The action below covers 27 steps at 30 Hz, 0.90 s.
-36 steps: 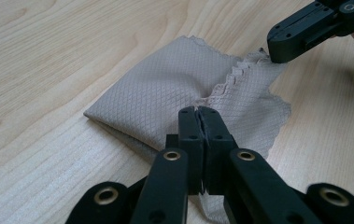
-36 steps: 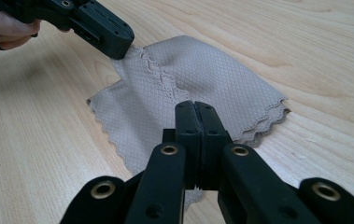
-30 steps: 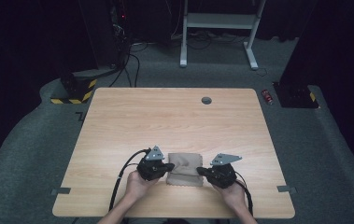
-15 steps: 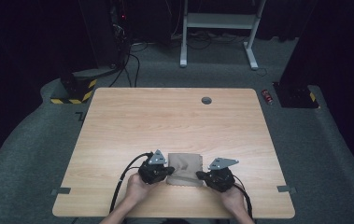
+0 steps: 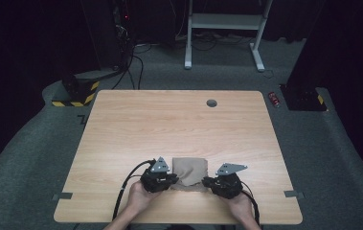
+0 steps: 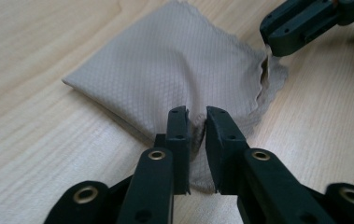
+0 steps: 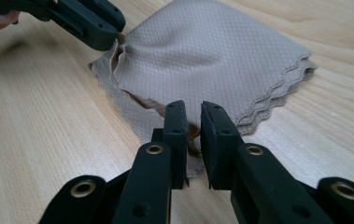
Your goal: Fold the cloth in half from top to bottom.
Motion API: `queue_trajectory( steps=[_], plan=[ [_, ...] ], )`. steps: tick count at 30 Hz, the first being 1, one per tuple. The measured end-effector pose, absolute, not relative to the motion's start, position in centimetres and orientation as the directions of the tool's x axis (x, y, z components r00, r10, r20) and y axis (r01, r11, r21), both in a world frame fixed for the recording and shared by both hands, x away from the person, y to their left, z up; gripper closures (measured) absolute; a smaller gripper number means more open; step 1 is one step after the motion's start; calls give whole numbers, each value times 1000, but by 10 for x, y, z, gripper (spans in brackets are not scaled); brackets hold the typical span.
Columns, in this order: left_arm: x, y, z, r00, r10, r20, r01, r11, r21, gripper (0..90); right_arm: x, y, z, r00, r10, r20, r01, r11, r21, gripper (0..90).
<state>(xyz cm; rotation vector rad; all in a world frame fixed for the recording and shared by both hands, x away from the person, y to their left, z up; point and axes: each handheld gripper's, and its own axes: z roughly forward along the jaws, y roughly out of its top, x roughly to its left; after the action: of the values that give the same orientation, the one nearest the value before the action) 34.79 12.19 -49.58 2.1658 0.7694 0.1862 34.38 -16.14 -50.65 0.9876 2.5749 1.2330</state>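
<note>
Two corners of the beige cloth (image 5: 191,171) sit between your jaws, one in each hand-held gripper, and the cloth itself lies folded into a small square on the bench (image 5: 169,124), near its front edge, right between your hands. In the left gripper view, the left hand-held gripper (image 6: 197,122) has just been opening: a narrow gap stands between its pads and the near corner of the cloth rests loosely in that gap rather than being pinched. The right hand-held gripper (image 7: 193,116) has likewise just been opening, with the scalloped layers of the cloth's other near corner lying slack between its jaws. So both are released, or very nearly so. Judging by the stacked wavy edges seen in the right gripper view, the folding looks largely done; the fold seems laid down and you are letting go of it. What is left, most likely, is to draw both hand-held grippers clear, and perhaps flatten the puffed top layer.
</note>
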Motion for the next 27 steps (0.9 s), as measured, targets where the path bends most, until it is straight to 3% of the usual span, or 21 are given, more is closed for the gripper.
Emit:
queue_trajectory(
  steps=[6,12,22,27],
  plan=[
    [356,117,-486,783,609,-129,475,-450,757,727,348,-162,-500,-761,622,181,518,416,748,808],
    [357,102,-496,787,612,-85,474,-511,717,654,351,-150,-503,-763,629,148,510,446,736,801],
    [340,108,-510,799,601,-28,459,-579,674,574,335,-149,-516,-786,612,84,477,515,713,706],
    [336,111,-511,798,602,-26,462,-583,668,546,330,-155,-519,-786,613,80,473,512,717,753]
  ],
)
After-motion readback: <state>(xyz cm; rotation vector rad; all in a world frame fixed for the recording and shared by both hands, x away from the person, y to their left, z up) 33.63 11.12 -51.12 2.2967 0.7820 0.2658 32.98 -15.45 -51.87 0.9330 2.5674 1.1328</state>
